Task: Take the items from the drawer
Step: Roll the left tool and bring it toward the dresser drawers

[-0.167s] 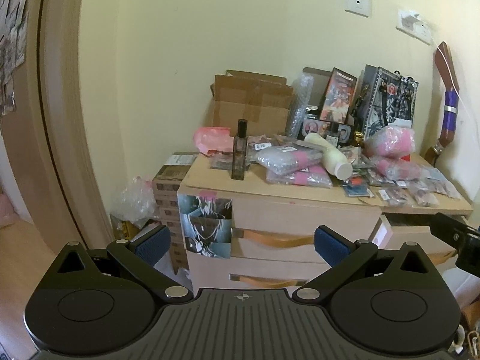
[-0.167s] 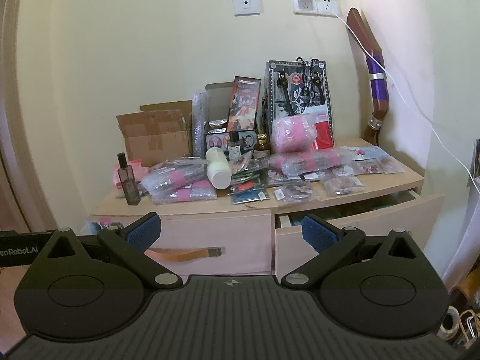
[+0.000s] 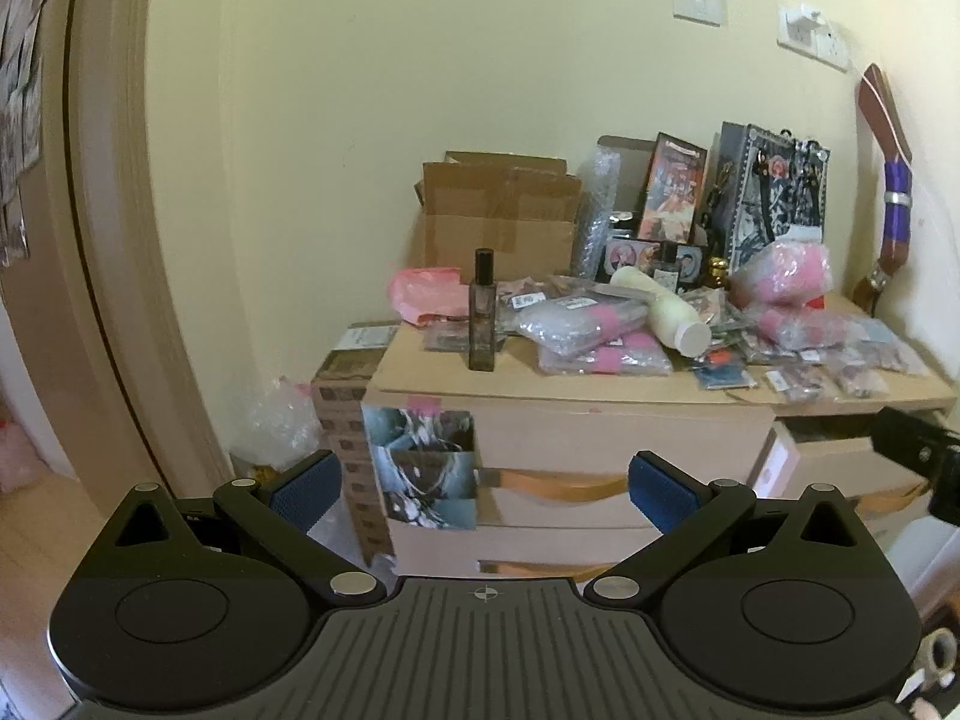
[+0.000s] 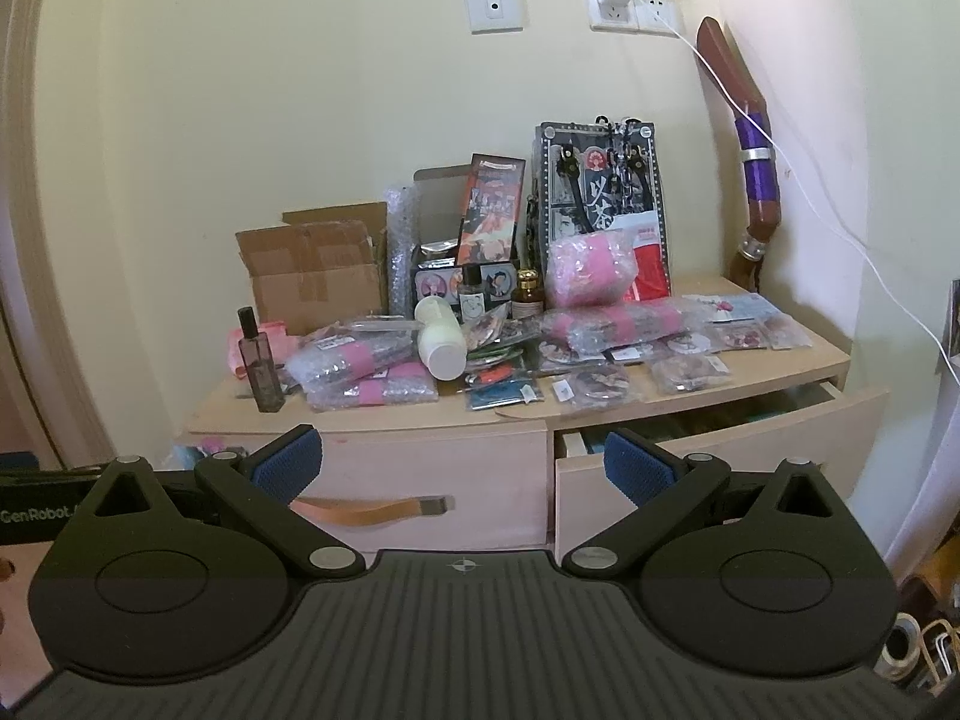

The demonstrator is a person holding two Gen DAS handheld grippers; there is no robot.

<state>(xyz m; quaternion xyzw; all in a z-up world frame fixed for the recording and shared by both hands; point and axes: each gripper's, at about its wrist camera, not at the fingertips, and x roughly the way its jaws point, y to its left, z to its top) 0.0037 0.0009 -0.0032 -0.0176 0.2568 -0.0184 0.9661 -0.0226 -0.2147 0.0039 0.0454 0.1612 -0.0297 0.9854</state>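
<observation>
top right drawer (image 4: 720, 444) is found pulled out; contents barely seen, handling cannot be judged. left gripper (image 3: 485, 483) and right gripper (image 4: 461, 462) are held spread, empty.

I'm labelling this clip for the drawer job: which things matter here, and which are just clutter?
For the job:
open top right drawer
left tongs, open
right tongs, open

Lying about:
cardboard box
white bottle
dark perfume bottle
pink bubble-wrap bundles

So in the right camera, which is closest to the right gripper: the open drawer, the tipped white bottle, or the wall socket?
1. Open beige drawer, just beyond the right gripper.
2. Tipped white plastic bottle, on the dresser top.
3. White wall socket, high up behind.
</observation>
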